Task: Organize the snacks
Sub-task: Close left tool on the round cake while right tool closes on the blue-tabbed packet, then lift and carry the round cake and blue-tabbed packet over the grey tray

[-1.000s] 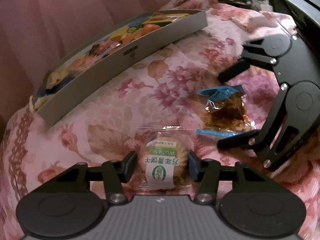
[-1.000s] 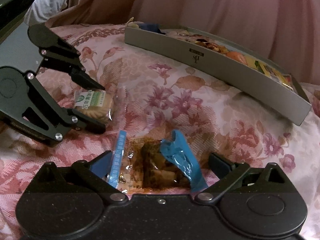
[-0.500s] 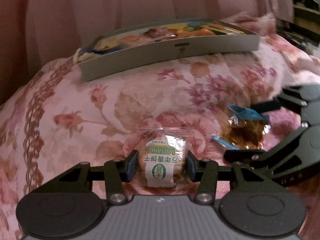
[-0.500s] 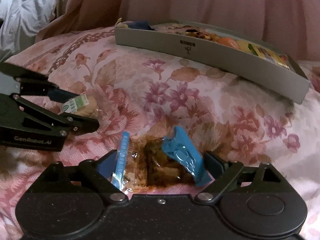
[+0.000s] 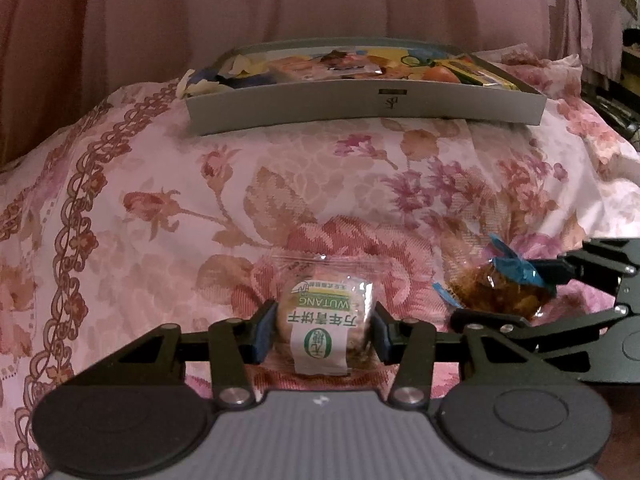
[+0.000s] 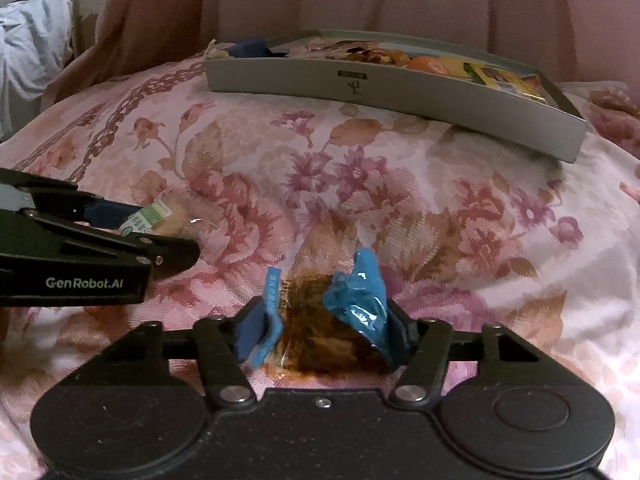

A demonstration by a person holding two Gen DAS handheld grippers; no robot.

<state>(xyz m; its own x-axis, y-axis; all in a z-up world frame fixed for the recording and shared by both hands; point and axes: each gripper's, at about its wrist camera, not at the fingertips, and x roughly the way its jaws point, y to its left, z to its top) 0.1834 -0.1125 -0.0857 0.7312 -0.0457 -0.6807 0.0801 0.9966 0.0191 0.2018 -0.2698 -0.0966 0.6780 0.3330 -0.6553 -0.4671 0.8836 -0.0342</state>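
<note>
My left gripper (image 5: 325, 330) is shut on a round biscuit in a clear wrapper with a green and white label (image 5: 326, 322), held just above the floral cloth. My right gripper (image 6: 328, 330) is shut on a clear packet of brown snack with blue ends (image 6: 328, 320). In the left wrist view the right gripper (image 5: 516, 294) stands at the right edge with the brown packet (image 5: 500, 292) between its fingers. In the right wrist view the left gripper (image 6: 132, 226) comes in from the left with the biscuit (image 6: 160, 218). A grey box (image 5: 368, 106) (image 6: 400, 92) holding several snacks lies ahead.
The floral pink cloth (image 5: 280, 184) covers a soft rounded surface that drops off at both sides. A pink curtain (image 5: 280, 8) hangs right behind the box. White bedding (image 6: 28, 40) is bunched at the far left in the right wrist view.
Both grippers closed on their snacks and lifted them off the cloth. Each has swung to face the grey box more squarely, and the box now sits centred ahead.
</note>
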